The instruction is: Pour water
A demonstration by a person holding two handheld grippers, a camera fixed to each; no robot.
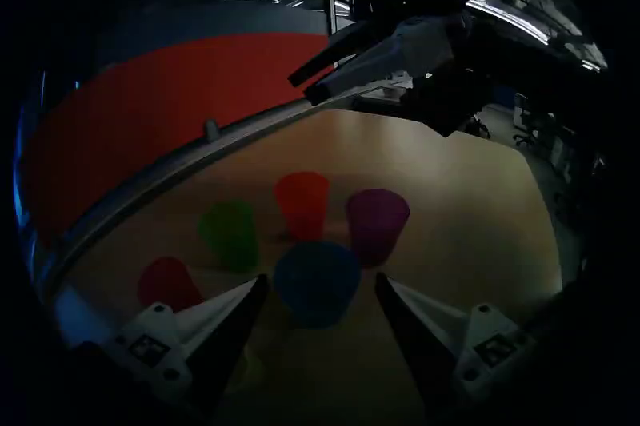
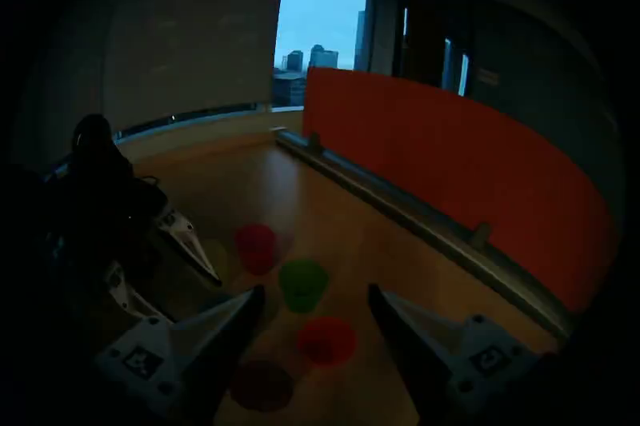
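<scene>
My left hand-held gripper [image 1: 320, 277], fingers apart, faces the blue cup [image 1: 316, 302]; my right hand-held gripper [image 2: 314, 289] is apart too.

Cups [image 1: 317, 282] stand clustered on the table [image 1: 464, 202], a partition [image 1: 160, 106] behind them.

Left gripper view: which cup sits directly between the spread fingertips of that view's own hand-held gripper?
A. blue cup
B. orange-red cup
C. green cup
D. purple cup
A: the blue cup stands framed between the fingertips of the left hand-held gripper, whose jaws are open, while the green cup, orange-red cup and purple cup stand farther back.
</scene>
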